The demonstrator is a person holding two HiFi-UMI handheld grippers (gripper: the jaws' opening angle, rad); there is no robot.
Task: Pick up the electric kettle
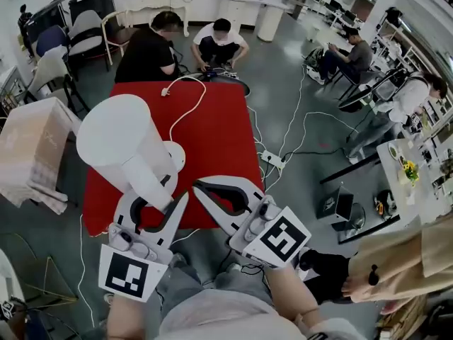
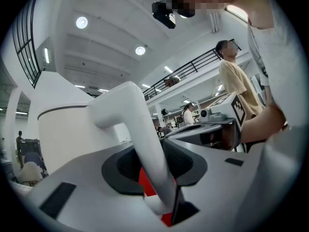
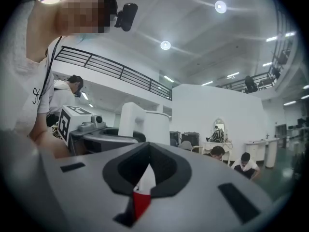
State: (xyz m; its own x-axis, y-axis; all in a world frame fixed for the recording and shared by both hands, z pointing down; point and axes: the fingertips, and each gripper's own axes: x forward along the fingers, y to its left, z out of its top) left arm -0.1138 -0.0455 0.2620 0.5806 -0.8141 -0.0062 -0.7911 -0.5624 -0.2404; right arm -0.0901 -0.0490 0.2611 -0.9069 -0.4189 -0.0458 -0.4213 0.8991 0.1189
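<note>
A white electric kettle (image 1: 124, 144) hangs tilted above the left side of the red table (image 1: 219, 140). My left gripper (image 1: 161, 198) is shut on its curved handle (image 2: 140, 139), which runs down between the jaws in the left gripper view, with the kettle body (image 2: 63, 134) to the left. The round white kettle base (image 1: 175, 154) lies on the table under it, its cord (image 1: 185, 108) trailing to the far edge. My right gripper (image 1: 202, 188) is shut and empty, just right of the kettle (image 3: 145, 122); its jaws (image 3: 148, 151) meet with only table showing below.
Two people (image 1: 219, 41) crouch at the table's far end. Cables and a power strip (image 1: 272, 160) lie on the floor to the right, with a laptop (image 1: 338, 205) beyond. A person in beige (image 1: 403, 268) stands close at right. Chairs (image 1: 85, 34) stand far left.
</note>
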